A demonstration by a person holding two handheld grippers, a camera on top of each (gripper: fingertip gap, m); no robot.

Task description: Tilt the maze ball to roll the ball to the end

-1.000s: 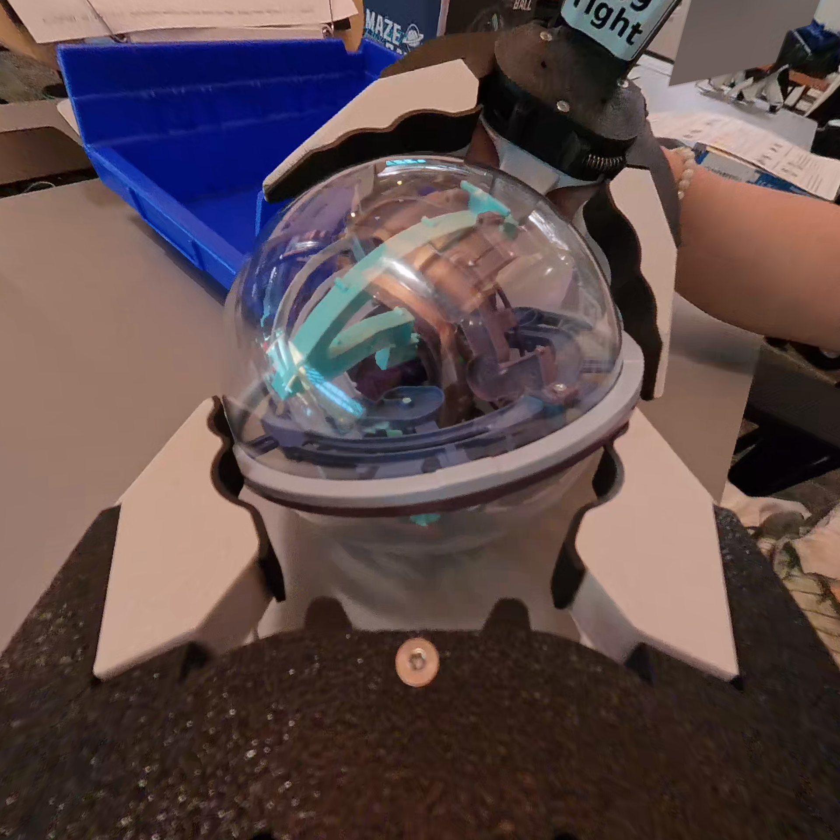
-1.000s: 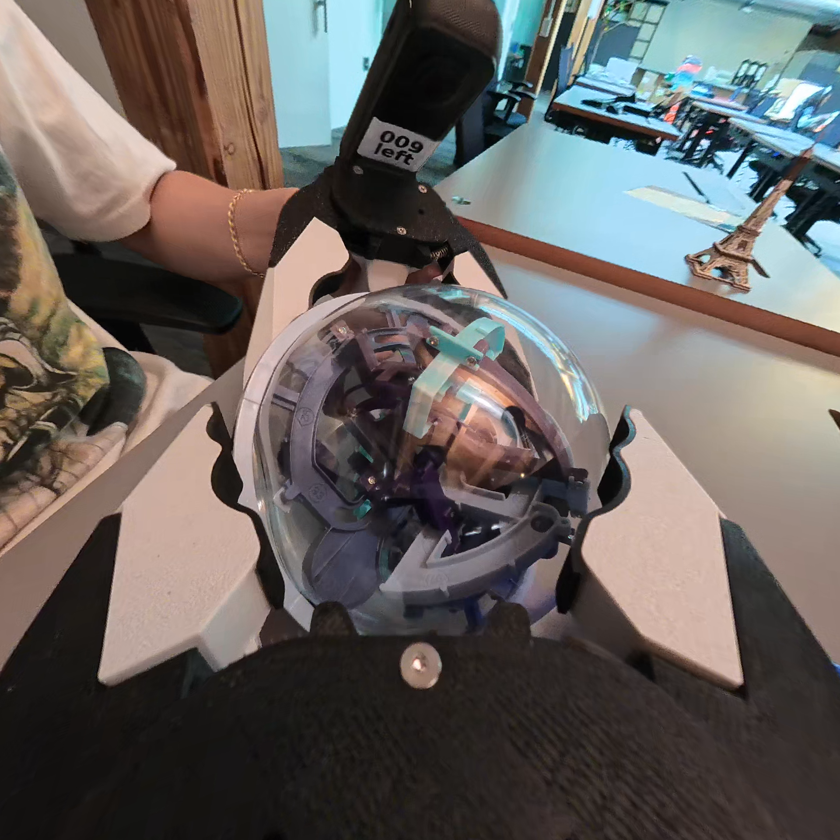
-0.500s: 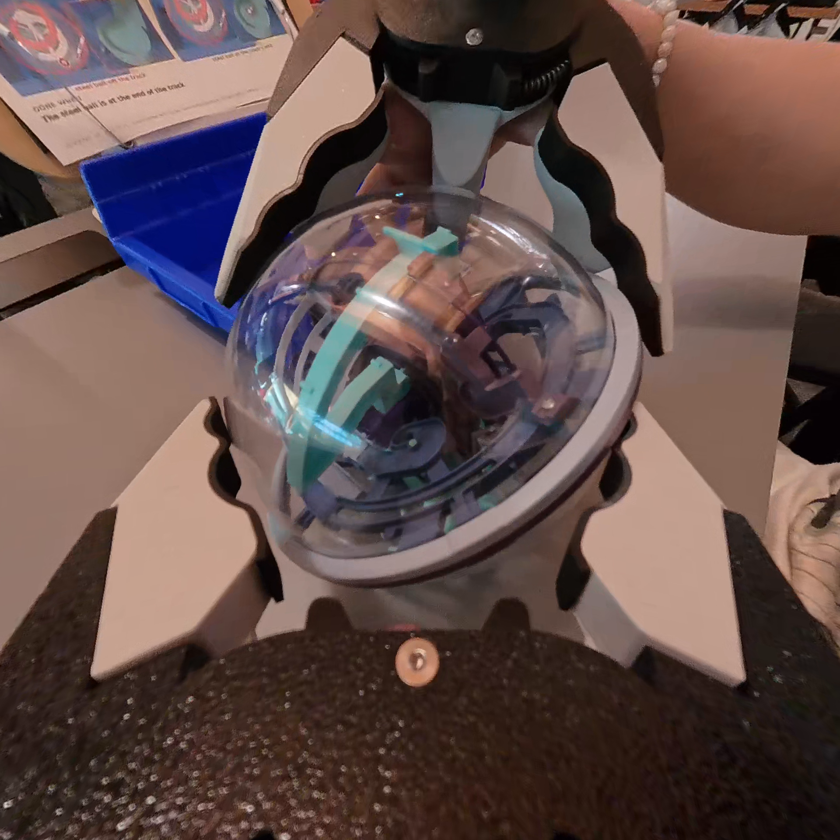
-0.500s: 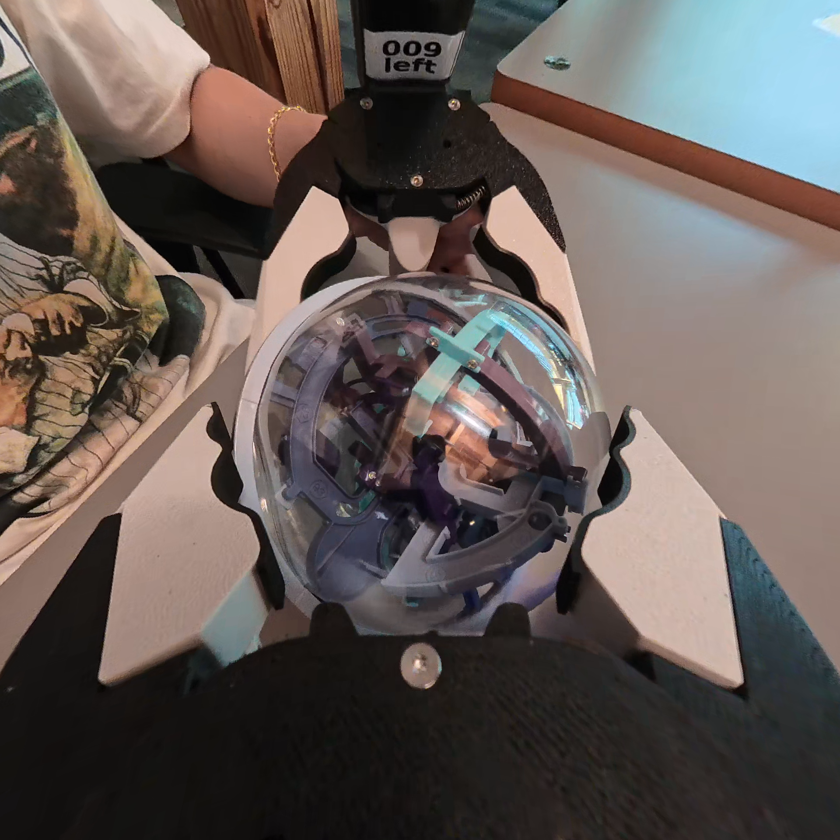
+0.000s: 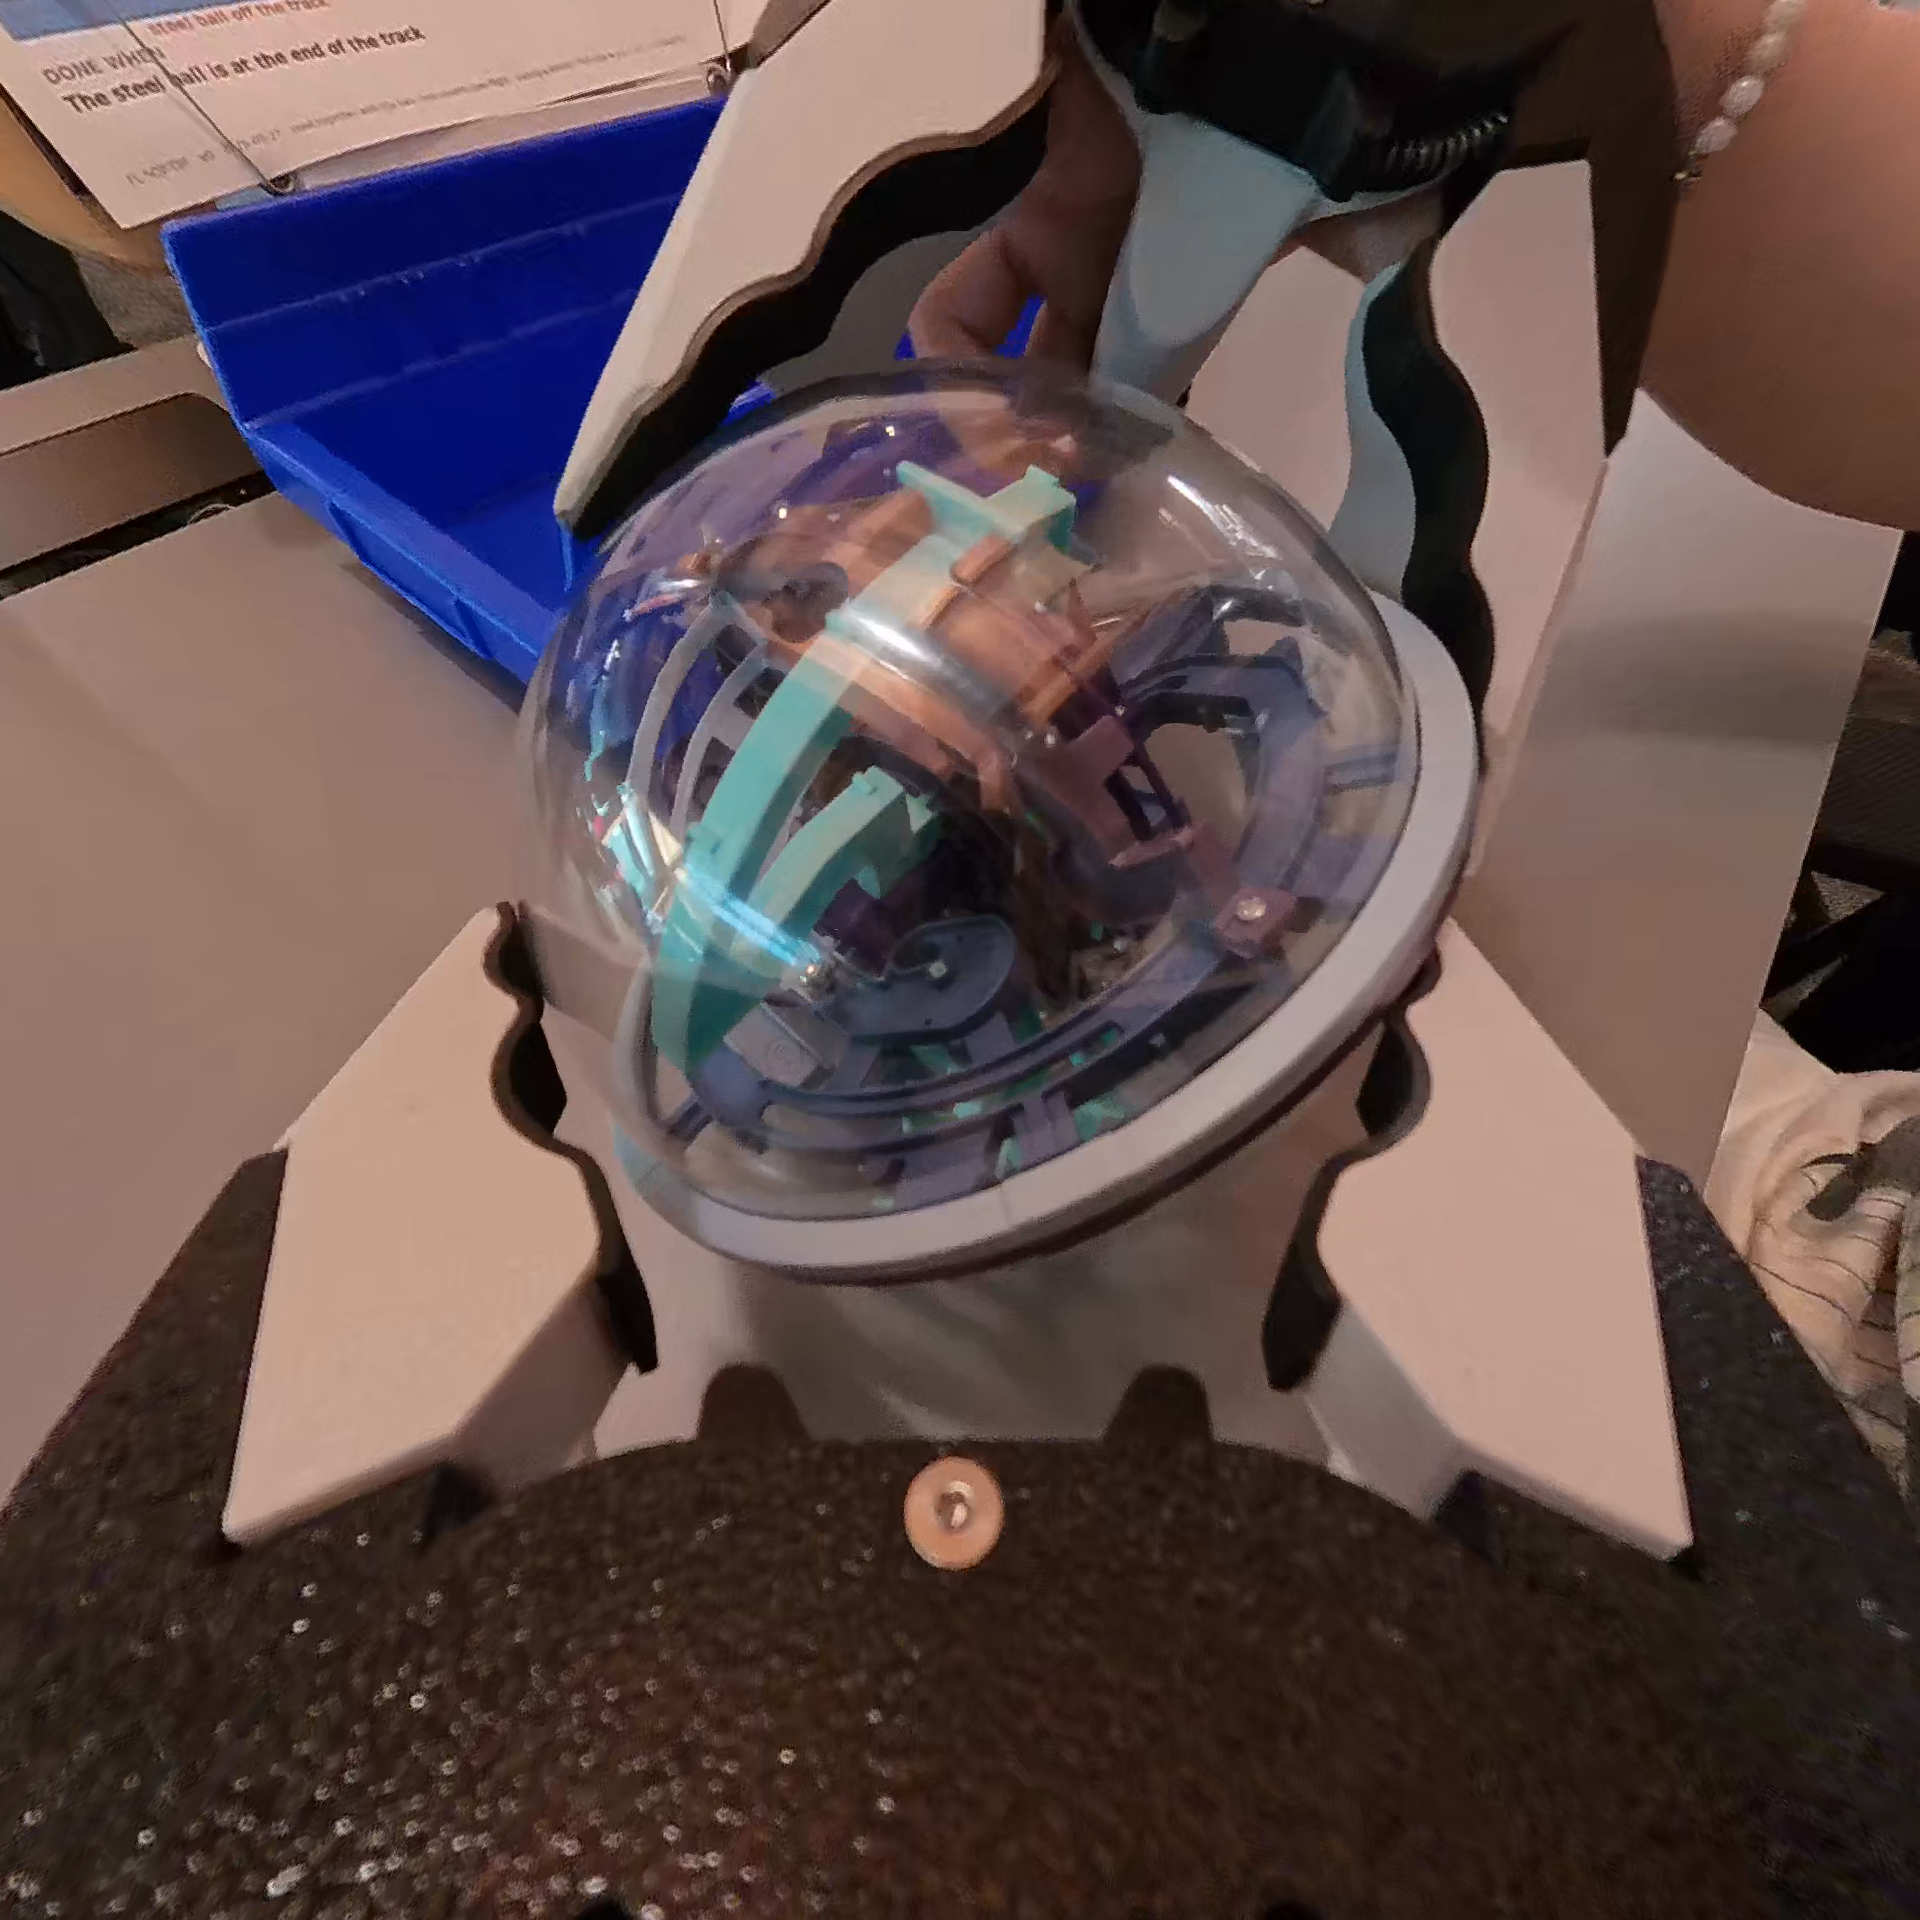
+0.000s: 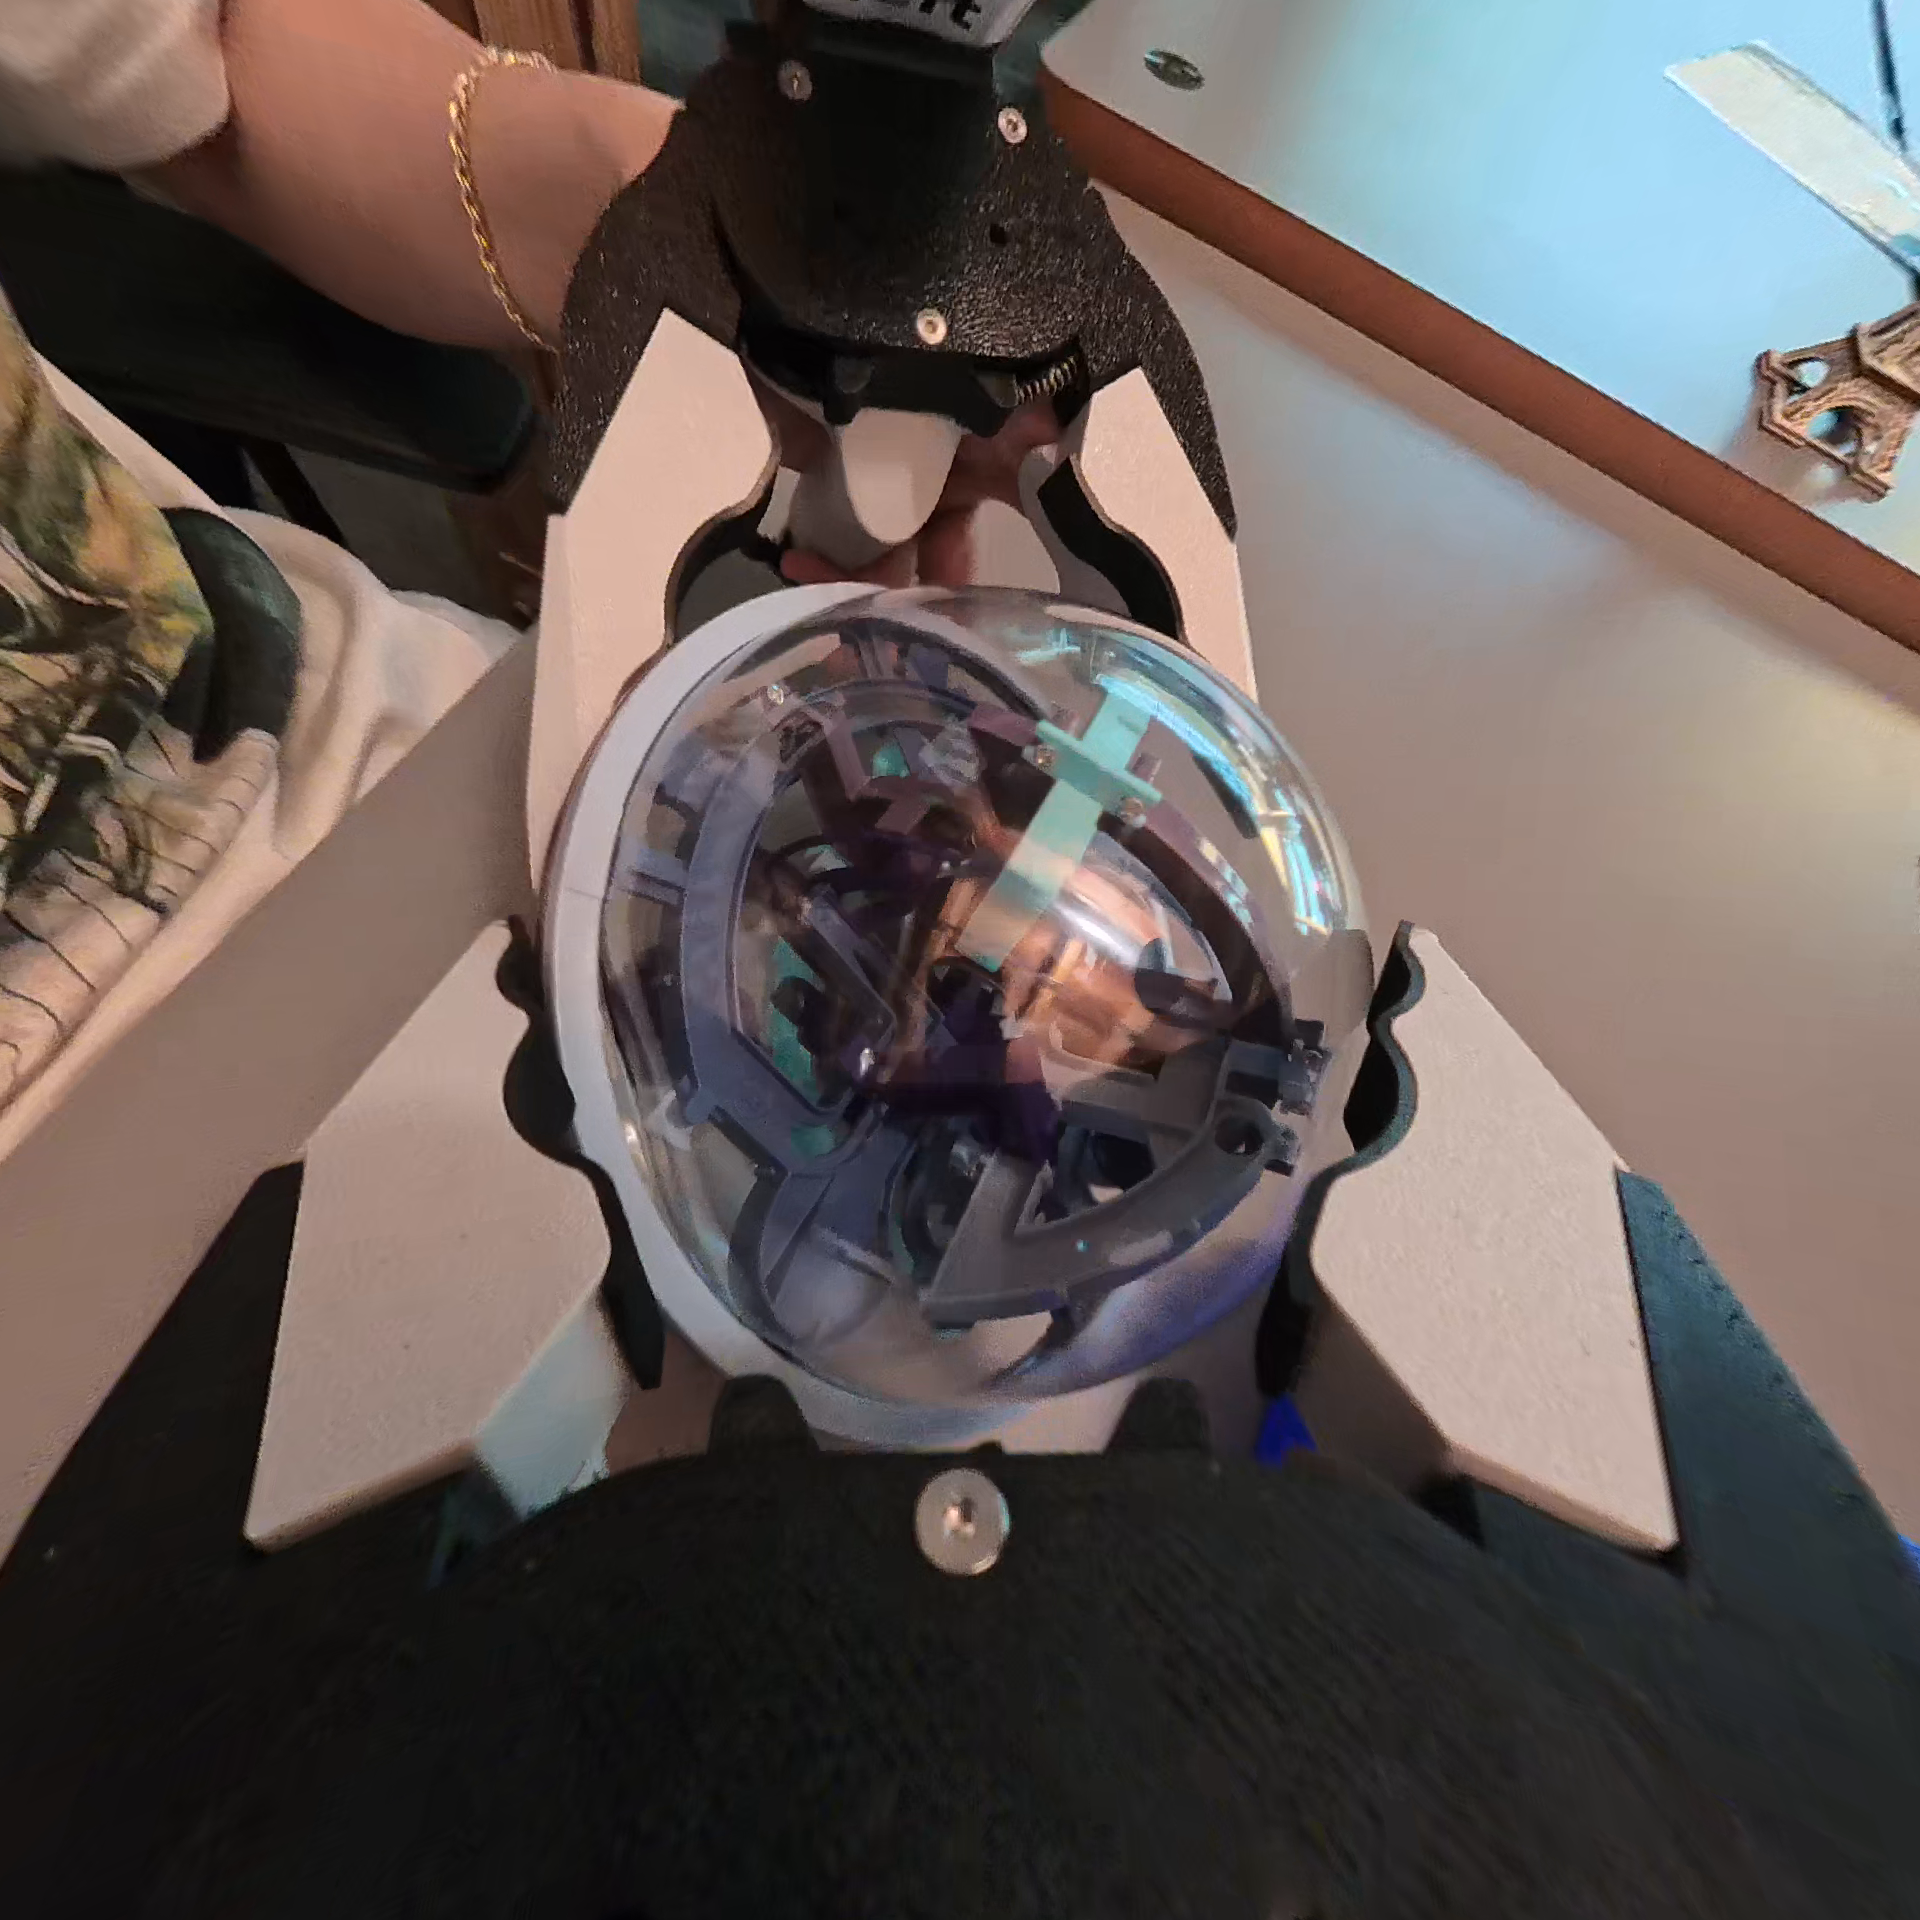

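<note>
The maze ball point(image 5: 977, 810) is a clear sphere with teal, purple and copper tracks and a white ring around its middle. It is held in the air between both grippers. My left gripper point(image 5: 971, 935) is shut on it from the near side, jaws pressed on the sphere's sides. The right gripper's fingers point(image 5: 790, 239) clasp it from the far side. In the right wrist view, my right gripper point(image 6: 956, 935) is shut on the maze ball point(image 6: 956, 997), with the left gripper's fingers point(image 6: 592, 665) opposite. The ring slopes up to the right. I cannot pick out the small steel ball.
A blue bin point(image 5: 416, 343) stands on the table point(image 5: 208, 779) at the back left, under a printed sheet point(image 5: 364, 83). A person's forearms point(image 5: 1818, 260) point(image 6: 364, 177) hold the grippers. A small tower model point(image 6: 1849, 405) stands on a second table with a wooden edge point(image 6: 1455, 312).
Both grippers have tipped and turned the maze ball together. Its white ring went from near level to steeply sloped in the left wrist view. The right wrist view now looks more downward.
</note>
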